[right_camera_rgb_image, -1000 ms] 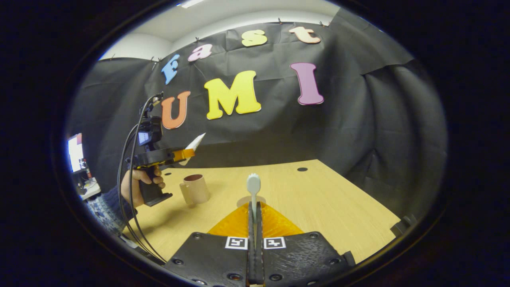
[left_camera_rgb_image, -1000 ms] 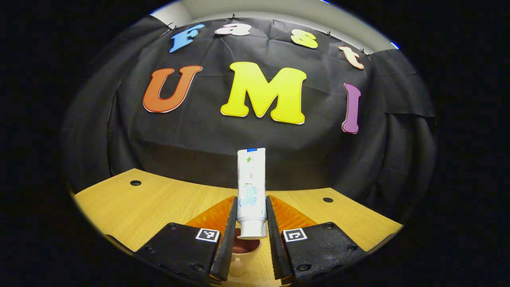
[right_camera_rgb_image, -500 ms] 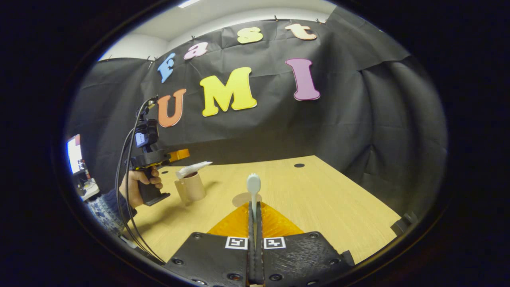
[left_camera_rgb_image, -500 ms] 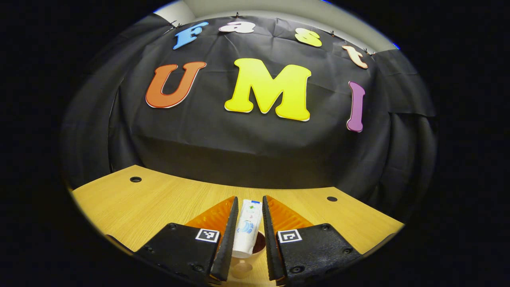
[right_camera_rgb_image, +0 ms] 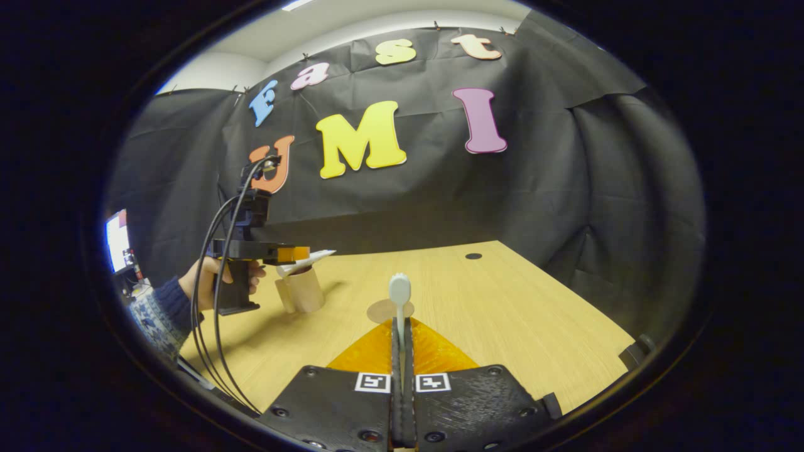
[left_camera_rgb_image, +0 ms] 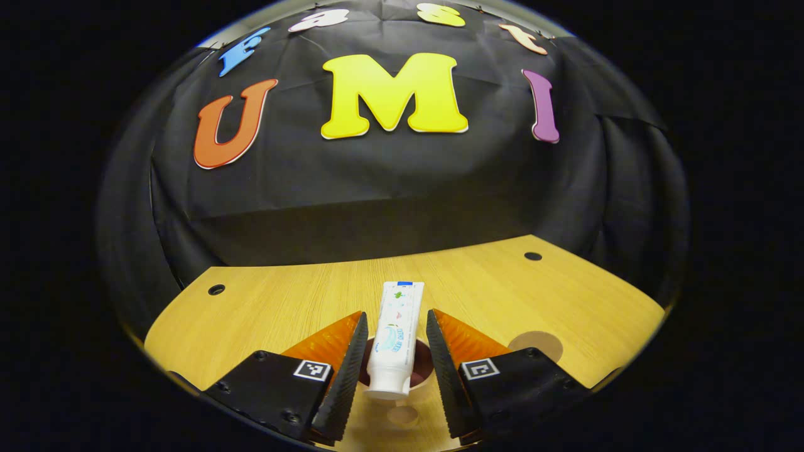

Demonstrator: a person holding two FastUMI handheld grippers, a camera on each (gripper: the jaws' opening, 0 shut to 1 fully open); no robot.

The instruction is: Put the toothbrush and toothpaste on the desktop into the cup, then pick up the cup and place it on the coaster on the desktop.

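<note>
The white toothpaste tube rests slanted in the mouth of the beige cup, cap end near me and flat end pointing away. My left gripper hovers over the cup, open, with a finger on each side of the tube and a small gap at both. In the right gripper view the tube sticks out of the cup under the left gripper. My right gripper is shut on the white toothbrush, head pointing forward. The round brown coaster lies on the desk just past it.
The wooden desk has small cable holes near its far edge. The coaster lies right of the cup in the left gripper view. A hand in a dark sleeve holds the left gripper, with cables hanging from it.
The left fingers have let go of the toothpaste and spread wider; the tube dropped from upright into the cup and leans there. The left gripper tilted downward. The right gripper has stayed nearly still.
</note>
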